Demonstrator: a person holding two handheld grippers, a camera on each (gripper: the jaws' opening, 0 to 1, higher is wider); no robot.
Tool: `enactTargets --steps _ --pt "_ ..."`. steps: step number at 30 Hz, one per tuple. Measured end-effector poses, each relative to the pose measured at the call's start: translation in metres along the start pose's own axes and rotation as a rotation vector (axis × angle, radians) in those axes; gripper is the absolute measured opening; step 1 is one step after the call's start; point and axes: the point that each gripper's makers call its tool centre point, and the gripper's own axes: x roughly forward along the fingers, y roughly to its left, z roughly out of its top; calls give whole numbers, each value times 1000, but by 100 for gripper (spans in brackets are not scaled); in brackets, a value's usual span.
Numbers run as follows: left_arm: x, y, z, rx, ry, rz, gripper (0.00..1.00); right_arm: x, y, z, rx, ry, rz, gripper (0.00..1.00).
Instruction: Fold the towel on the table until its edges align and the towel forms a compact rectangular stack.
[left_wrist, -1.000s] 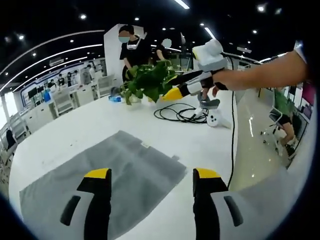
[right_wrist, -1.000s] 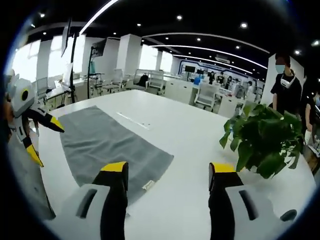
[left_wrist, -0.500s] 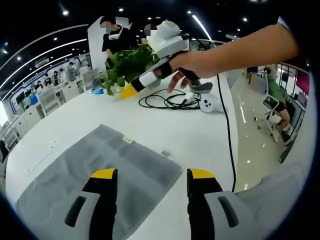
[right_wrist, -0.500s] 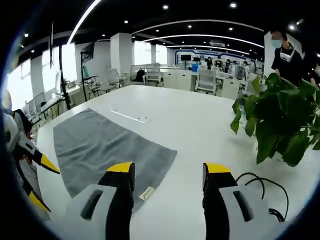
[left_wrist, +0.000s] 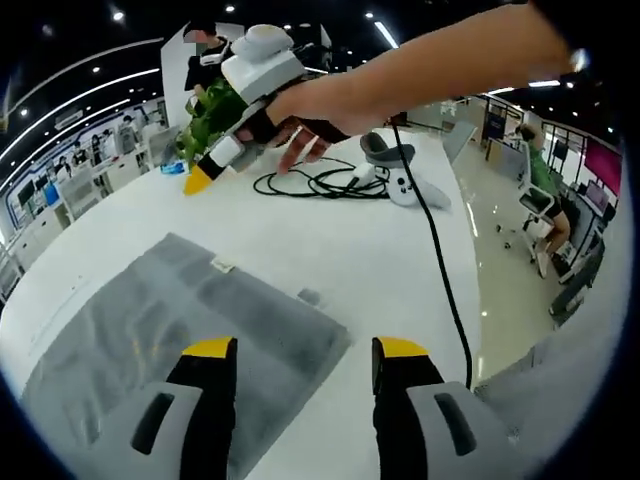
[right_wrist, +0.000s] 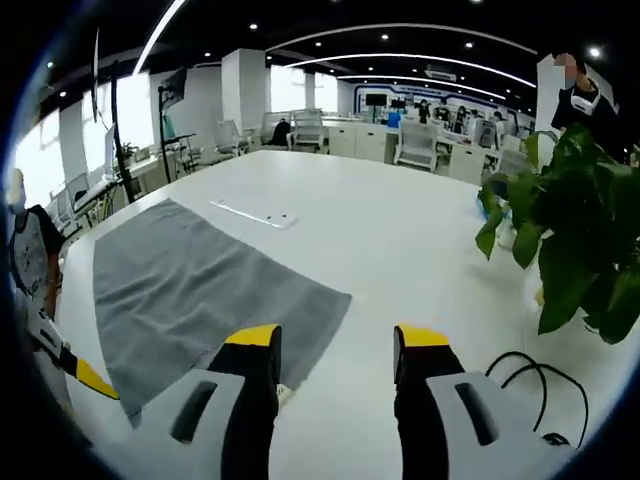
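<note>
Left gripper view | towel (left_wrist: 180, 340) flat under left gripper (left_wrist: 305, 355) | jaws apart

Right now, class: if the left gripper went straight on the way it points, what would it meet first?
Most likely the near corner of the grey towel, lying flat on the white table just beyond its open jaws; depth is uncertain.

A leafy potted plant (right_wrist: 575, 230) is standing on the white table (right_wrist: 400, 240), with a coiled black cable (left_wrist: 320, 183) lying on the tabletop near it. A white controller (left_wrist: 405, 185) is resting just beside that cable, and office chairs (right_wrist: 415, 140) are standing beyond the table's far edge.
</note>
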Motion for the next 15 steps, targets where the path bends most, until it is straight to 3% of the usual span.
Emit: enactTargets --steps 9,15 --pt "27 -8 -6 7 27 -44 48 27 3 -14 -79 41 25 40" --pt "36 -9 -12 31 49 -52 46 38 0 -21 -82 57 27 40"
